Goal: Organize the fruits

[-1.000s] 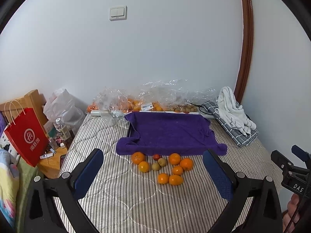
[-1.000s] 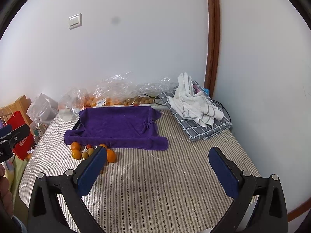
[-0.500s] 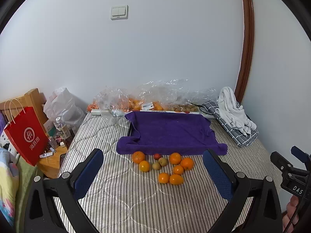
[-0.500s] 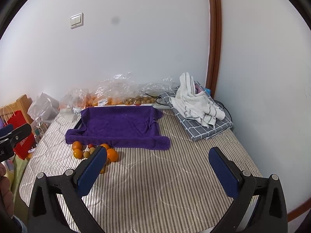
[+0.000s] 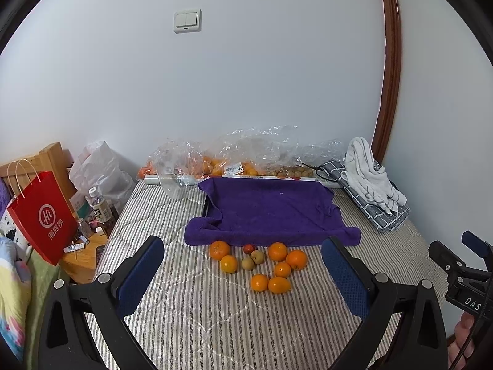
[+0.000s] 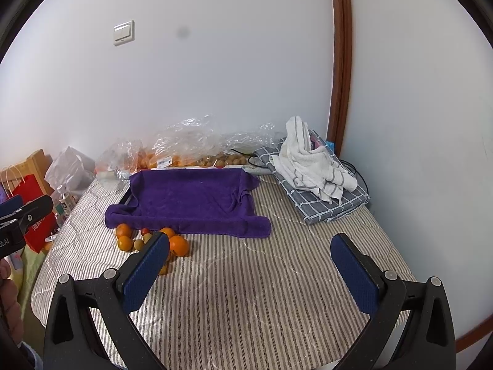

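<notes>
Several oranges [image 5: 278, 251], two brownish-green fruits [image 5: 257, 256] and one small red fruit [image 5: 249, 248] lie loose on the striped mattress [image 5: 191, 314], just in front of a tray draped with a purple towel [image 5: 271, 209]. My left gripper [image 5: 242, 265] hovers open in front of the pile, holding nothing. My right gripper [image 6: 251, 262] is open and empty too, over bare mattress to the right of the fruit [image 6: 179, 245]; its left finger hides part of the pile. The purple towel [image 6: 191, 199] lies beyond it.
Clear plastic bags of fruit [image 5: 243, 157] line the wall behind the tray. A white towel on folded grey checked cloth [image 5: 369, 185] sits at the right. A red paper bag [image 5: 43, 215], bottles and a wooden stand are off the mattress's left edge.
Both grippers have drifted slightly; the view of the fruit and towel has shifted a little. Nothing was picked up or moved on the mattress.
</notes>
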### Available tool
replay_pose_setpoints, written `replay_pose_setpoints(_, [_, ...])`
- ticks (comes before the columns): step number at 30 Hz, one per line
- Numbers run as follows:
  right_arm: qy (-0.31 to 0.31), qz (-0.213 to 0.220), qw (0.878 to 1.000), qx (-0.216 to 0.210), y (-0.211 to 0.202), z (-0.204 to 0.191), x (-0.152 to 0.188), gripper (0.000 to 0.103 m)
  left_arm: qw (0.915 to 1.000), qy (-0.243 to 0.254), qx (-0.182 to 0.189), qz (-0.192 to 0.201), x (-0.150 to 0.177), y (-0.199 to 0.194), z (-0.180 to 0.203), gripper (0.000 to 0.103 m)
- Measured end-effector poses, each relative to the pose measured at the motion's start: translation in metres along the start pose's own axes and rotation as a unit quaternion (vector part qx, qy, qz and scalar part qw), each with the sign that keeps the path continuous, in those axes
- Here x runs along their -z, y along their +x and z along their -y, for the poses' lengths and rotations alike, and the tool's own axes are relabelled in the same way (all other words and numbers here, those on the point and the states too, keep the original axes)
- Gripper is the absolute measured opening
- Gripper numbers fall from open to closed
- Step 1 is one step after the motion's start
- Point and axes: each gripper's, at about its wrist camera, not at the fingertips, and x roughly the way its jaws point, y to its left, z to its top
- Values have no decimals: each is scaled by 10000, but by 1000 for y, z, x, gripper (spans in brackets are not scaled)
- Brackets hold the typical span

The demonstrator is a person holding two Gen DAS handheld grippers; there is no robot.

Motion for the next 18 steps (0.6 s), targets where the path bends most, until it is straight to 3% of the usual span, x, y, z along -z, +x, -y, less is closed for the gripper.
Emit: replay_pose_setpoints(18, [-39,48,10000,-9,-3,-2,0,103,10000,-5,4,6,2,0,0,103])
